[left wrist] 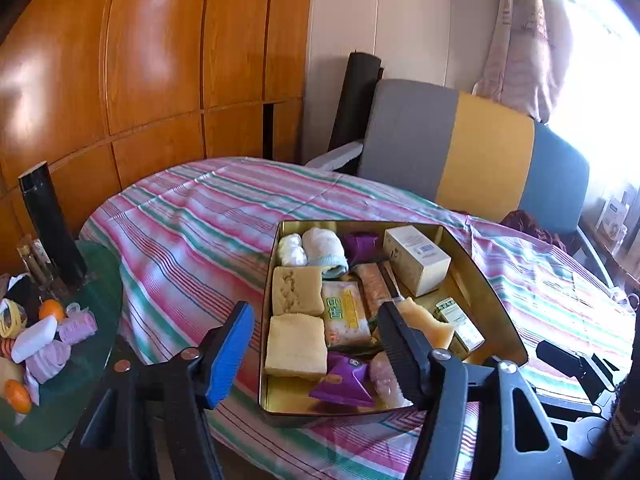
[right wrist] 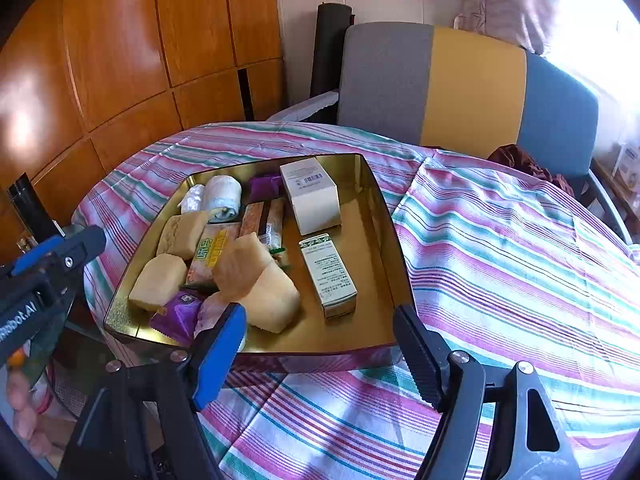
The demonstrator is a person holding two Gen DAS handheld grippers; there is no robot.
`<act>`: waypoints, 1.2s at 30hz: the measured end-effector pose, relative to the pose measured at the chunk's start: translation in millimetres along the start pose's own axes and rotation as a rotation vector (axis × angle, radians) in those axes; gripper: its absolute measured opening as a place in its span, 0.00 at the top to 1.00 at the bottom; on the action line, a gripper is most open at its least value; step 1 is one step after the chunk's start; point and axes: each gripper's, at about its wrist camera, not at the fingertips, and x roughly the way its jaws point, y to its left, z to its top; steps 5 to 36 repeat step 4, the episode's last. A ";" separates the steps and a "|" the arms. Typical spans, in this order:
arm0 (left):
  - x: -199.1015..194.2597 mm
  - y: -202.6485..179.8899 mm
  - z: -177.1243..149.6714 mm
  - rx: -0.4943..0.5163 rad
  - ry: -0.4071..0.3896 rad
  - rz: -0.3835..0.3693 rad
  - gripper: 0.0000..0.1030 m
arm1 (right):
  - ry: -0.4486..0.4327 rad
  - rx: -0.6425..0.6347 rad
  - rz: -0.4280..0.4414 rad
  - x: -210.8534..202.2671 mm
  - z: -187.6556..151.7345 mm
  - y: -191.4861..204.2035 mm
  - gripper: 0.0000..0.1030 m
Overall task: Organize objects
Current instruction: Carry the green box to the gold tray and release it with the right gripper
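A gold tin tray (left wrist: 502,320) (right wrist: 384,216) sits on the striped bed. It holds yellow sponge blocks (left wrist: 296,346) (right wrist: 158,282), a large cream sponge (right wrist: 264,284), a white box (left wrist: 416,258) (right wrist: 312,196), a small green-white box (right wrist: 328,274), snack packets (left wrist: 346,314), purple packets (left wrist: 344,380) (right wrist: 178,314) and rolled socks (left wrist: 324,248) (right wrist: 222,196). My left gripper (left wrist: 320,352) is open and empty over the tray's near left part. My right gripper (right wrist: 320,348) is open and empty at the tray's near edge.
A green glass side table (left wrist: 84,364) at the left holds oranges (left wrist: 51,309), rolled pink socks (left wrist: 78,328), a white roll and a black cylinder (left wrist: 50,224). A grey, yellow and blue chair (left wrist: 480,152) (right wrist: 476,84) stands behind the bed. Wooden wardrobe doors fill the back left.
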 end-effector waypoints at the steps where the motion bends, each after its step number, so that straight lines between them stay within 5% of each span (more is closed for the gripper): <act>1: 0.0 0.3 -0.2 0.000 -0.001 -0.001 0.42 | 0.004 -0.004 -0.006 0.7 -0.1 0.7 0.26; 36: 2.4 1.9 0.7 -0.011 0.010 0.001 0.42 | 0.005 0.001 -0.015 1.4 0.1 0.2 0.26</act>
